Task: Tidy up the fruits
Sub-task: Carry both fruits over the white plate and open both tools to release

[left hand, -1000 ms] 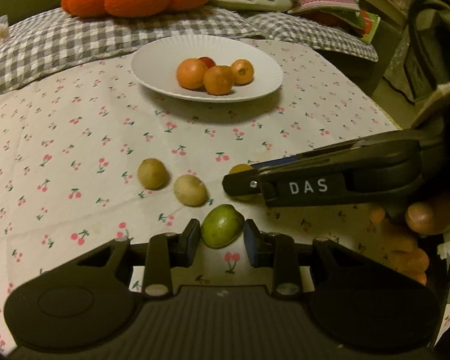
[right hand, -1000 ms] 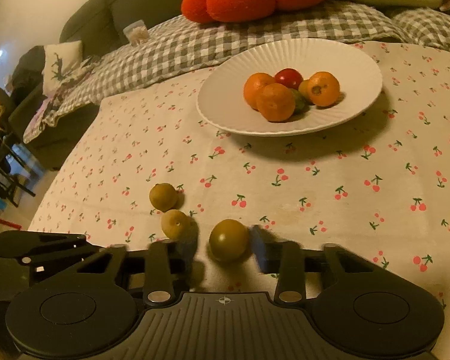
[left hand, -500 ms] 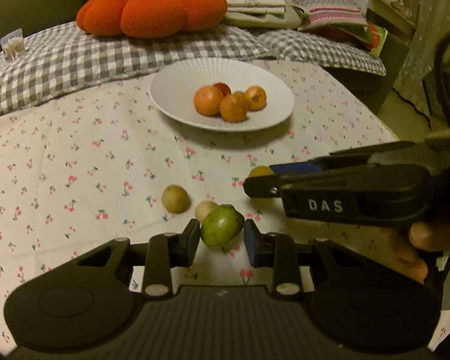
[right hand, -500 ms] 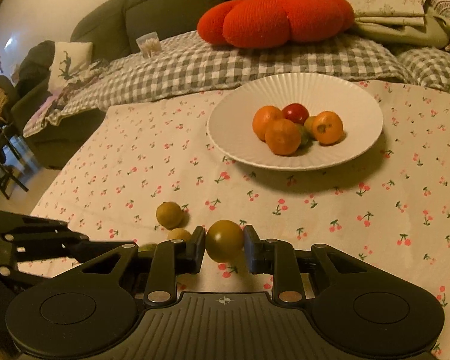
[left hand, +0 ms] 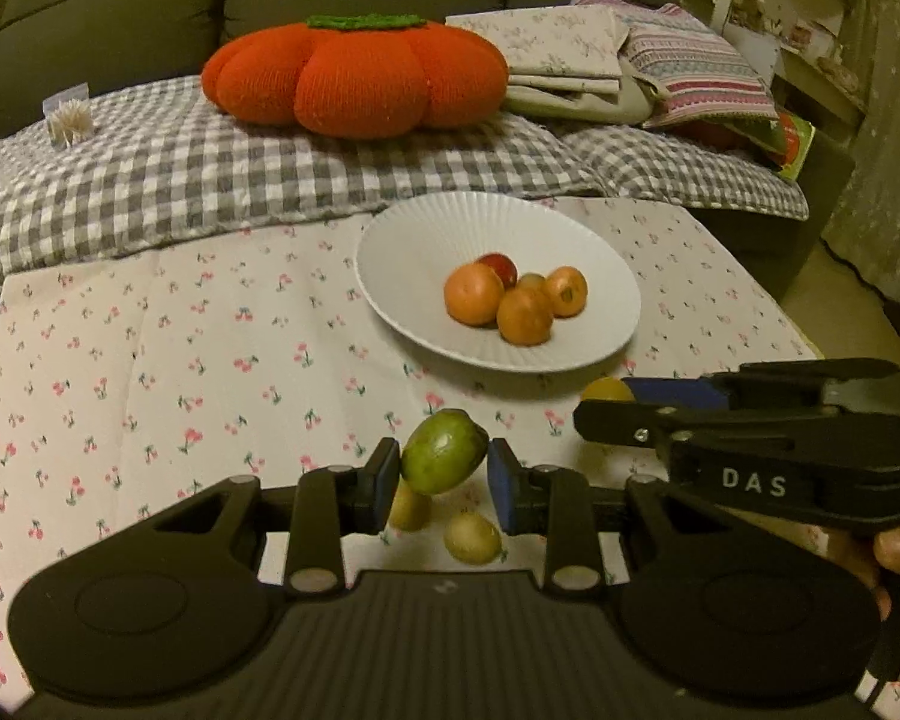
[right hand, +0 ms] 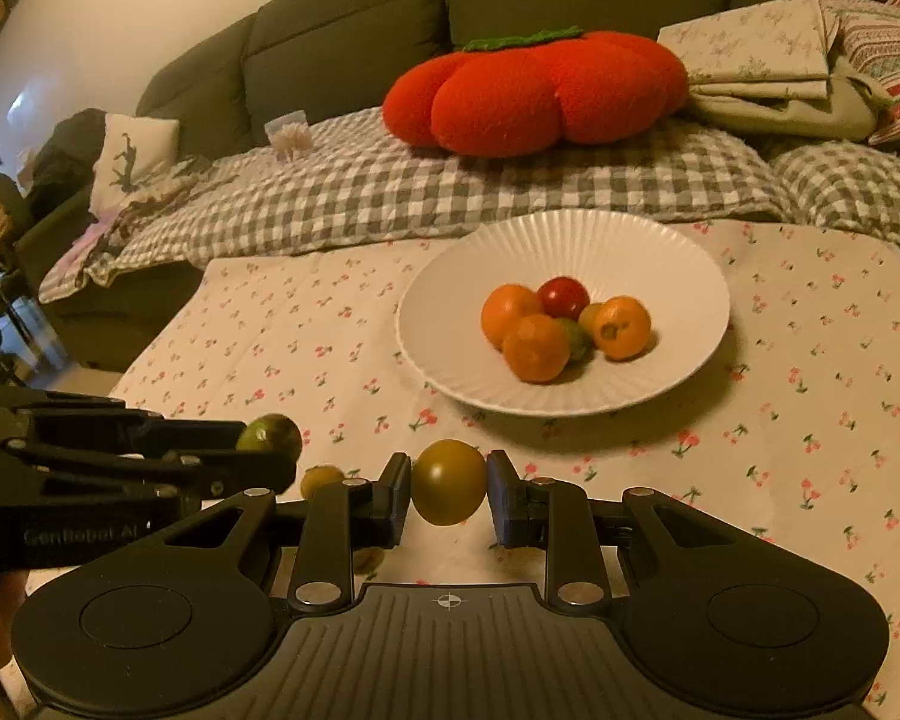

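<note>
My left gripper (left hand: 444, 477) is shut on a green oval fruit (left hand: 444, 451) and holds it above the cherry-print tablecloth. My right gripper (right hand: 447, 495) is shut on a round olive-yellow fruit (right hand: 448, 482), also lifted off the cloth. Two small yellowish fruits (left hand: 473, 537) lie on the cloth below the left gripper. A white ribbed plate (left hand: 408, 252) (right hand: 678, 276) ahead holds three orange fruits, a red one and a greenish one. The right gripper shows in the left wrist view (left hand: 606, 405), and the left one in the right wrist view (right hand: 270, 450).
A sofa behind the table carries a checked grey blanket (left hand: 210, 168), a red pumpkin-shaped cushion (left hand: 354, 75) and folded cloths (left hand: 570, 60). The table's right edge (left hand: 792, 324) drops to the floor. A small box of toothpicks (left hand: 69, 117) stands on the blanket.
Both grippers have closed on their fruits and lifted them off the cloth. Both views have risen and tilted up, so the plate and sofa sit lower in the frame.
</note>
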A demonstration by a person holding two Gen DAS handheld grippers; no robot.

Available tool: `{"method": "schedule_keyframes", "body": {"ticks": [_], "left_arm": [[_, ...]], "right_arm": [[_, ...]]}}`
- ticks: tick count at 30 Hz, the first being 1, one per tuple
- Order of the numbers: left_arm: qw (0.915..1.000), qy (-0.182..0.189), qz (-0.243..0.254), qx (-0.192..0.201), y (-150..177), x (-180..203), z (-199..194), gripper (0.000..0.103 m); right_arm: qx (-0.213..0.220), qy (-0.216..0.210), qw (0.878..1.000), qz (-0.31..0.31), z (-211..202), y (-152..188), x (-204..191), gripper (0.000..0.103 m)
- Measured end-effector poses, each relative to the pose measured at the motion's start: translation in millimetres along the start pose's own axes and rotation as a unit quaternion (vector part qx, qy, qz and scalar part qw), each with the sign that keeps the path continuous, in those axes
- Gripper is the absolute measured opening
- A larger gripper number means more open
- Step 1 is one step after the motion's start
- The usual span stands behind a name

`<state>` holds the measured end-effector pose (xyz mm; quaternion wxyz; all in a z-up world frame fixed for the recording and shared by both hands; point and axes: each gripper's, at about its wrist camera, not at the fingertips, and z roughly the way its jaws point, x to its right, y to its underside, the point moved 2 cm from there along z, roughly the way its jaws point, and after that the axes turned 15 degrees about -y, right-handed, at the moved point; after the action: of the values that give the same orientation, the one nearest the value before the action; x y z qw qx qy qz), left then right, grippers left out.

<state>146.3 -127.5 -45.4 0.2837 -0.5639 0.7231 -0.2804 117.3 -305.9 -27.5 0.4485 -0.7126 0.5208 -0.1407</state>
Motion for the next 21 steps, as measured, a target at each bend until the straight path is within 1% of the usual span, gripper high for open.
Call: {"method": "schedule_keyframes", "body": {"ticks": [5,7,9,11,14,18,21], "left_arm": [[0.9998,-0.008,0.000,0.019,-17,4,9,0.030],[0.9995,-0.012,-0.002,0.028,-25,3,15,0.030],[0.9994,-0.009,-0.008,0.033,-32,2,23,0.030],[0.9994,-0.007,-0.015,0.031,-39,2,32,0.030],[0.9993,0.007,-0.029,0.024,-49,2,47,0.030],[0.9982,0.010,-0.057,0.014,-62,1,68,0.030],[0.9971,0.008,-0.075,0.008,-70,0,84,0.030]], "right_arm": [[0.019,0.015,1.000,-0.002,-4,-13,8,0.026],[0.027,0.027,0.999,-0.002,-5,-19,16,0.026],[0.036,0.041,0.998,0.006,-7,-25,27,0.026],[0.045,0.052,0.998,0.014,-8,-30,38,0.026],[0.054,0.062,0.996,0.031,-8,-41,54,0.026],[0.053,0.071,0.993,0.081,3,-54,80,0.026],[0.051,0.083,0.990,0.104,15,-59,95,0.026]]}}
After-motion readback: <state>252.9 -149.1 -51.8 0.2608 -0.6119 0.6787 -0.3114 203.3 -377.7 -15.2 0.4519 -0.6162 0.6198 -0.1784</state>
